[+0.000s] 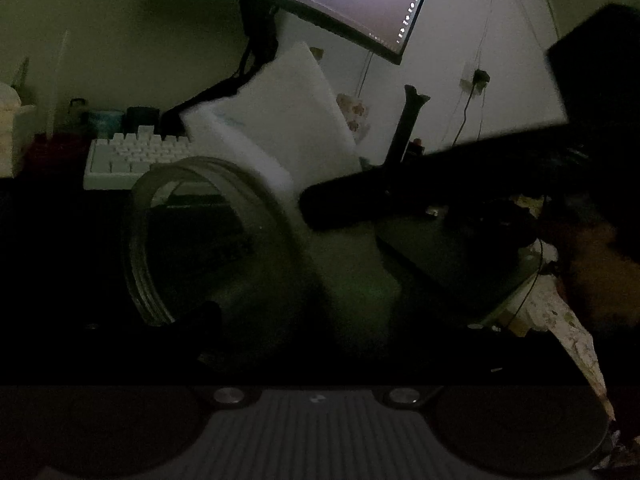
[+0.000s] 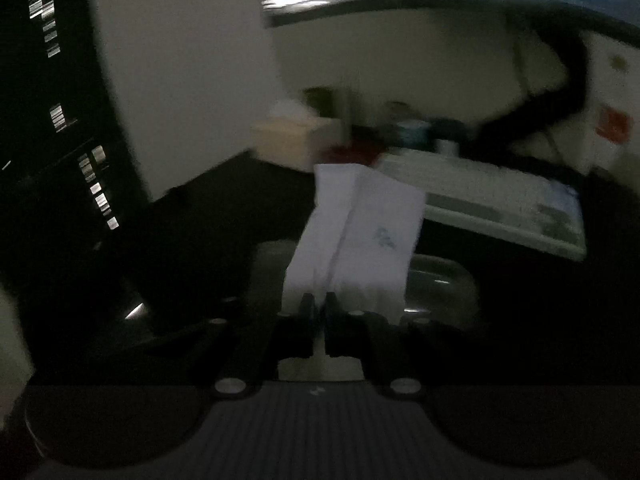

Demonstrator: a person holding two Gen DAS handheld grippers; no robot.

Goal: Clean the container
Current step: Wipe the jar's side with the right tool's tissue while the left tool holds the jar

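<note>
Left wrist view: a clear threaded jar [image 1: 208, 248] lies on its side between the wide-spread jaws of the left hand-held gripper [image 1: 316, 344], mouth toward the white keyboard [image 1: 136, 156]; whether the pads press it is too dark to tell. A folded white wipe [image 1: 288, 128] sits just beside the jar's rim, pinched by the right hand-held gripper [image 1: 316, 208].

Right wrist view: the right hand-held gripper [image 2: 319, 312] is clamped on the wipe [image 2: 360, 240], the jar [image 2: 440, 288] just behind it.

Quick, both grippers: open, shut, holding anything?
Left gripper: wide around the clear jar; grip cannot be told.
Right gripper: shut on the white wipe.
</note>
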